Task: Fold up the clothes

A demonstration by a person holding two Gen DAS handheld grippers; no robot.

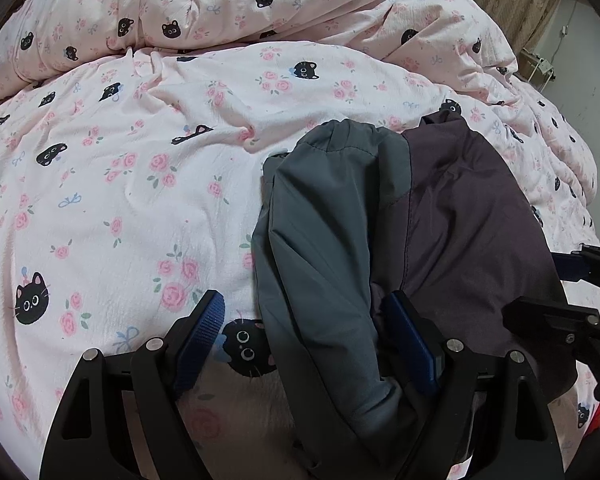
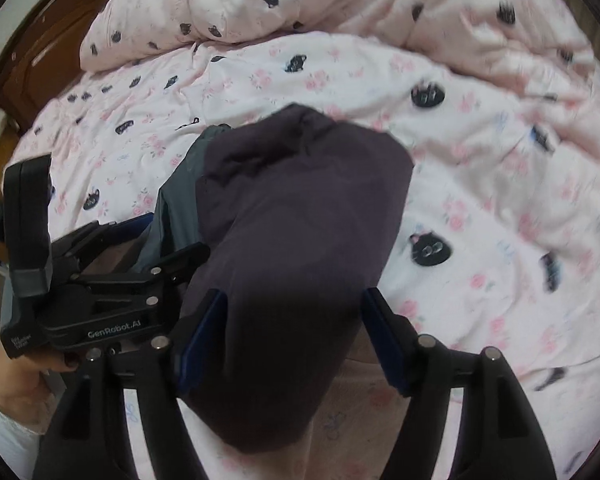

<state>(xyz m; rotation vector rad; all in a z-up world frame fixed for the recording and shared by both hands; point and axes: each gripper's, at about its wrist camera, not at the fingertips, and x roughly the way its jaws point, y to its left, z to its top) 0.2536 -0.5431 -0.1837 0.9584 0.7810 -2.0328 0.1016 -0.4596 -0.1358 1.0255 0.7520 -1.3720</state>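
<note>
Mid-fold, looks like: the garment, a grey and dark purple jacket-type piece, lies bunched on the cat-print bedding, w/ its near end running between both sets of fingers. Left gripper is spread wide, fabric in the gap but not pinched; right gripper likewise gapes around the purple part, no clamp seen. Next move prob. calls for both to close on the near edge, then lift & carry it over toward the far end w/o dragging the bedding along.
</note>
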